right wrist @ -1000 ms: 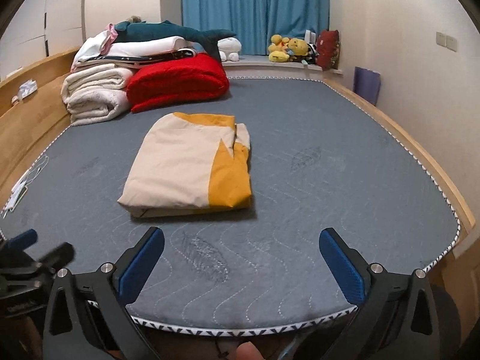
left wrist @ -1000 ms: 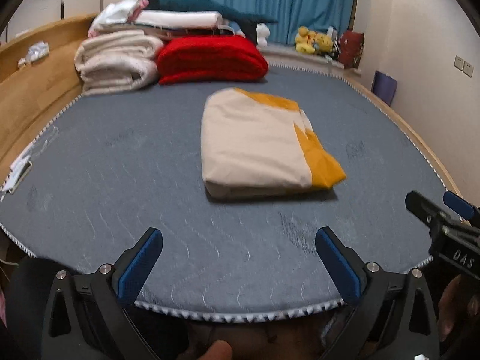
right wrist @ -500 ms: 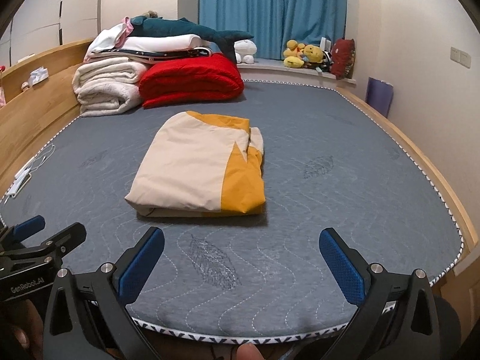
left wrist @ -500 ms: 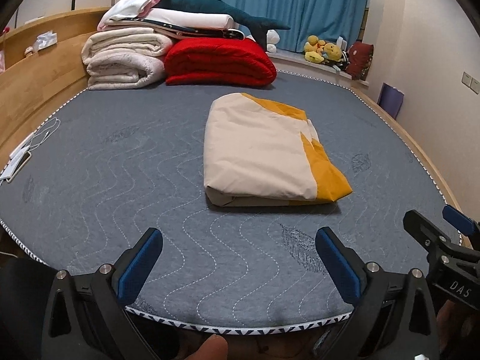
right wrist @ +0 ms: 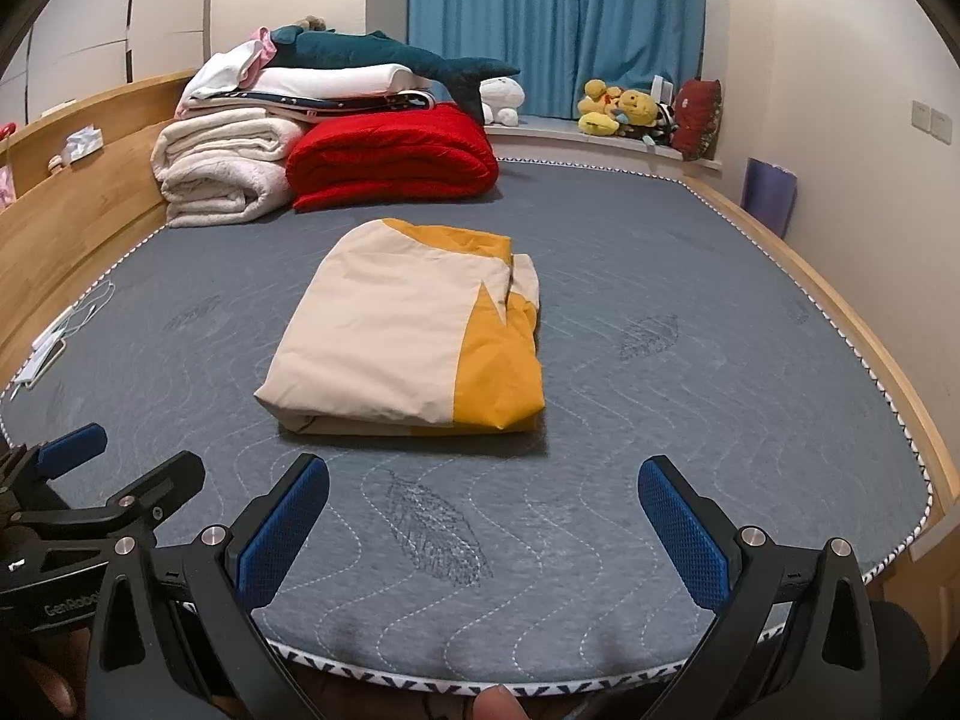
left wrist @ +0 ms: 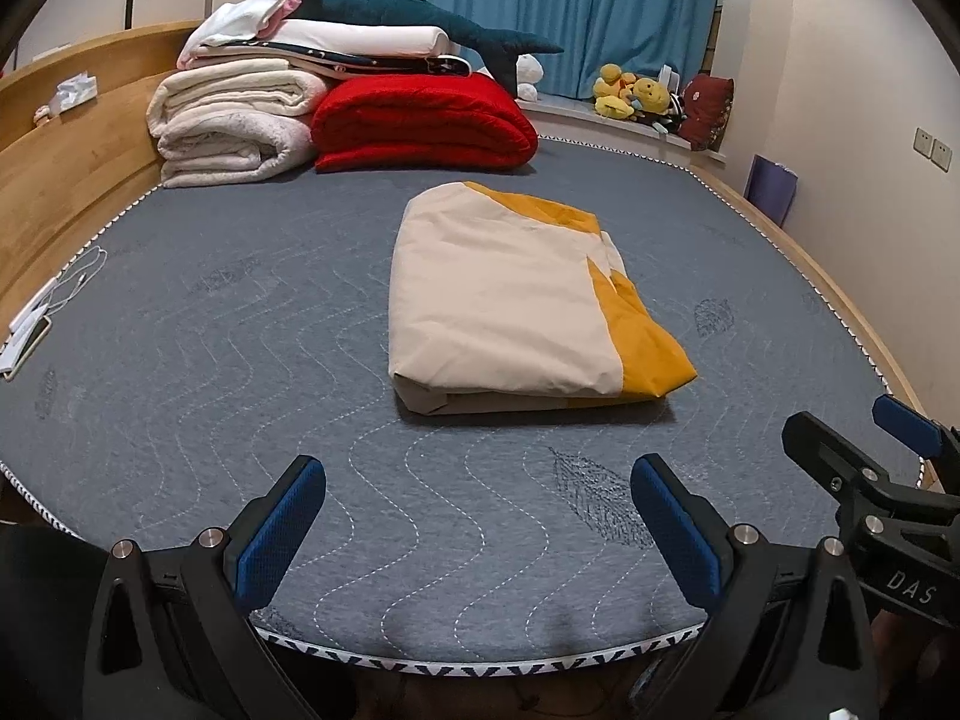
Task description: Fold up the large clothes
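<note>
In the left wrist view, our left gripper [left wrist: 477, 516] sits at the bottom of the frame with its blue pads spread wide and nothing between them. The cream-and-yellow folded cloth [left wrist: 516, 300] lies in the middle of the frame on the grey quilted mattress [left wrist: 210, 360], well apart from the pads. We judge the folding close to done, so the risk now lies in any further handling: a pinch that catches only the top layer at the near edge would peel the stack open, and the yellow corner at the right (it pokes out past the cream panel) looks the easiest part to drag askew. This view alone shows the right gripper [left wrist: 852, 444] from the side at the right edge, fingers apart, and the stacked layers along the near fold.

In the right wrist view, our right gripper [right wrist: 483, 516] is likewise spread and empty at the bottom, with the cloth at centre, slightly left. Here we see what the other view hides: the loose, uneven fold lines along the cloth's right side, where cream and yellow overlap. The left gripper shows at the lower left. The red quilt [right wrist: 390, 156] and rolled white blankets [right wrist: 222, 174] sit far behind in the upper left.
</note>
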Action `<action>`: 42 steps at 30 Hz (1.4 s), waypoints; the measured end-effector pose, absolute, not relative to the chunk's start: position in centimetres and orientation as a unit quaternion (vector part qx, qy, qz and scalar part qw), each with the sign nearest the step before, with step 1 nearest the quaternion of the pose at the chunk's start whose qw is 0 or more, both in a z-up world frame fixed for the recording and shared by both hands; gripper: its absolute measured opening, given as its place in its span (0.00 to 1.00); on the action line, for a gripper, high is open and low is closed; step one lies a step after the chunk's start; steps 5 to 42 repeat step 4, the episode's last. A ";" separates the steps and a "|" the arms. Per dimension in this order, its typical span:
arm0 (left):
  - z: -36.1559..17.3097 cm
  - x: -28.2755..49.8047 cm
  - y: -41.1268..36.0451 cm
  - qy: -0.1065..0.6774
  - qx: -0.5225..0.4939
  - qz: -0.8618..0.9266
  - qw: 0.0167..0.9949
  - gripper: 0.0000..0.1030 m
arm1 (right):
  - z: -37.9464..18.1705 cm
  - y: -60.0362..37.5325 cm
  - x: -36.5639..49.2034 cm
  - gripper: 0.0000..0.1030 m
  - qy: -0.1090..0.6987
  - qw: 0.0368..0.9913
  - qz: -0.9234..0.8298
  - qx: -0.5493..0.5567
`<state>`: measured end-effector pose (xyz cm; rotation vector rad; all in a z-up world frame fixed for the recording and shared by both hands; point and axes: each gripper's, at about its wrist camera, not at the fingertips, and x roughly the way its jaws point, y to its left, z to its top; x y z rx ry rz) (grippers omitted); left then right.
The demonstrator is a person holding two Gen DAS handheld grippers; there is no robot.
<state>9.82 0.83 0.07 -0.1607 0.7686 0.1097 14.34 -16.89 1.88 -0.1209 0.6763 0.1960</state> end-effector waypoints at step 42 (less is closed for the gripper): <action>0.0 9.8 0.7 0.375 -0.079 0.054 0.922 0.98 | 1.8 -16.8 14.3 1.00 0.331 0.937 0.096 -0.059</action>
